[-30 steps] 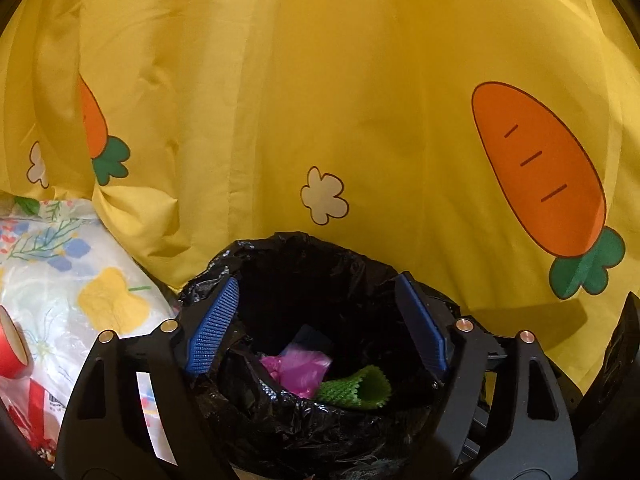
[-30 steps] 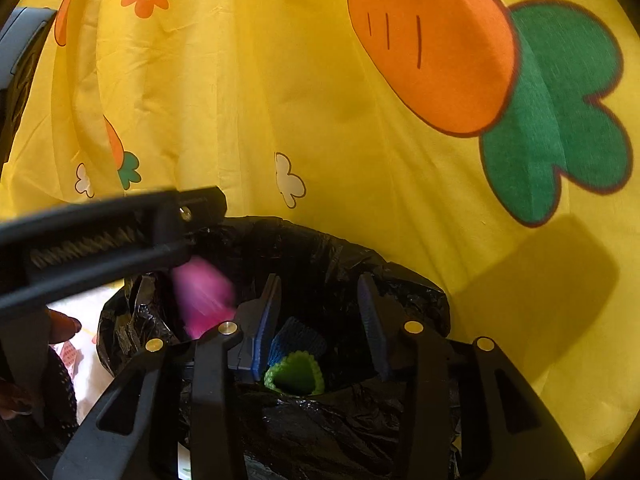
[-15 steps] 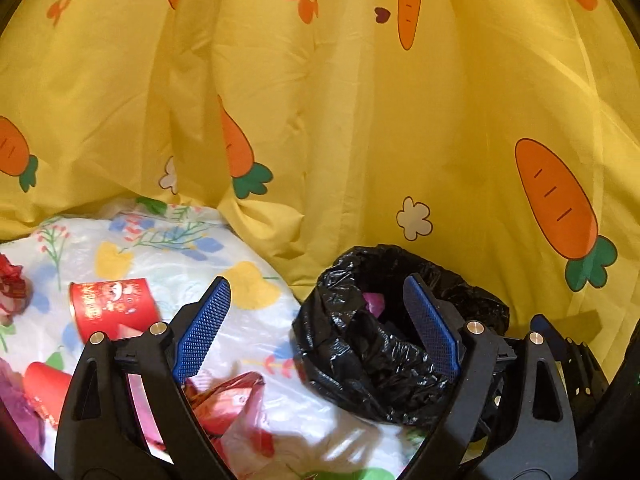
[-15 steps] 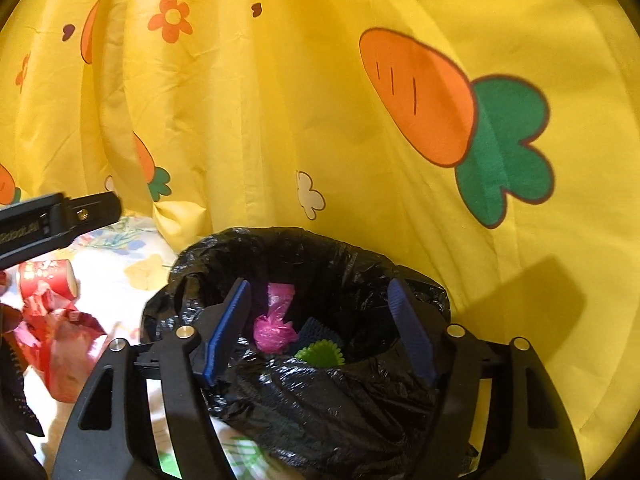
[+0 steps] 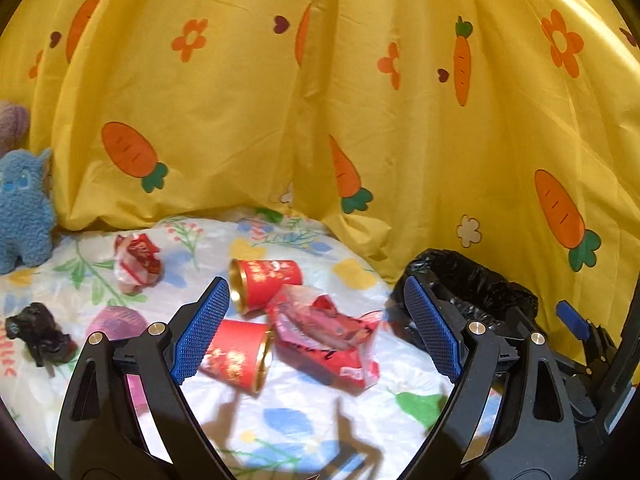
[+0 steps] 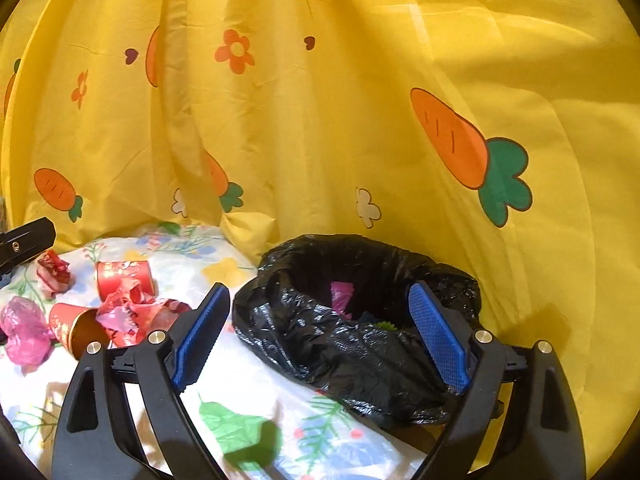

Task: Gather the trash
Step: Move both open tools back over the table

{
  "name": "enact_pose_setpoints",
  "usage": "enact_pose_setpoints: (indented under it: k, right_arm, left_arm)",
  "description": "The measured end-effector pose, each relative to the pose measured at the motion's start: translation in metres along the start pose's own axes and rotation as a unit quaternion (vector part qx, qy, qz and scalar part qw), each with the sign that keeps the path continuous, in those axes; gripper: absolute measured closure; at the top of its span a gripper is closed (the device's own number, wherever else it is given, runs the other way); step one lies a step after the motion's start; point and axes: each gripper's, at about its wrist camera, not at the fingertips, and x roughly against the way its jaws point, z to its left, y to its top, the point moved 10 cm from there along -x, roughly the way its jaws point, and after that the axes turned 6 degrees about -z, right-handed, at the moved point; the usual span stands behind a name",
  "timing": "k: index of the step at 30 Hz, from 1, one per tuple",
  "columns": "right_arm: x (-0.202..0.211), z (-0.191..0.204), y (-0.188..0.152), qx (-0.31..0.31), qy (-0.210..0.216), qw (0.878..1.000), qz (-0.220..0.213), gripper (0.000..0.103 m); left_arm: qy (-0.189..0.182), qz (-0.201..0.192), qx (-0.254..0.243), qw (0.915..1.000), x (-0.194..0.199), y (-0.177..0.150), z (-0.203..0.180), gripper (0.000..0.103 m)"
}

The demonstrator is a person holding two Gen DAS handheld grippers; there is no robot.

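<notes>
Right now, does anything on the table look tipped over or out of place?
Yes. Two red paper cups lie on their sides beside a crumpled red wrapper, all still outside the black trash bag. Nothing appears spilled.

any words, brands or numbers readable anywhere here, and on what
None can be read.
Two red cups: gold print, too blurred.
Red wrapper: white marks, unreadable.
Crumpled red and white wrapper: print too small.
Tablecloth and yellow curtain: pictures only.
</notes>
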Motion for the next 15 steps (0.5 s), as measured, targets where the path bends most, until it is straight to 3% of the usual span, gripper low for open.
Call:
enact_pose_setpoints:
  k: [9, 15]
  right_arm:
    - [0.017, 0.044, -0.003, 0.01, 0.055, 0.998, -0.006, 0.014]
    - [0.023, 0.081, -0.005, 0.026, 0.093, 0.995, -0.004, 0.014]
  left_arm:
    - [0.093, -0.011, 0.013, 0.9955, 0.041, -0.011, 0.08, 0.015]
    - [0.14, -0.011, 0.051, 0.9887, 0.057, -0.015, 0.13, 0.015]
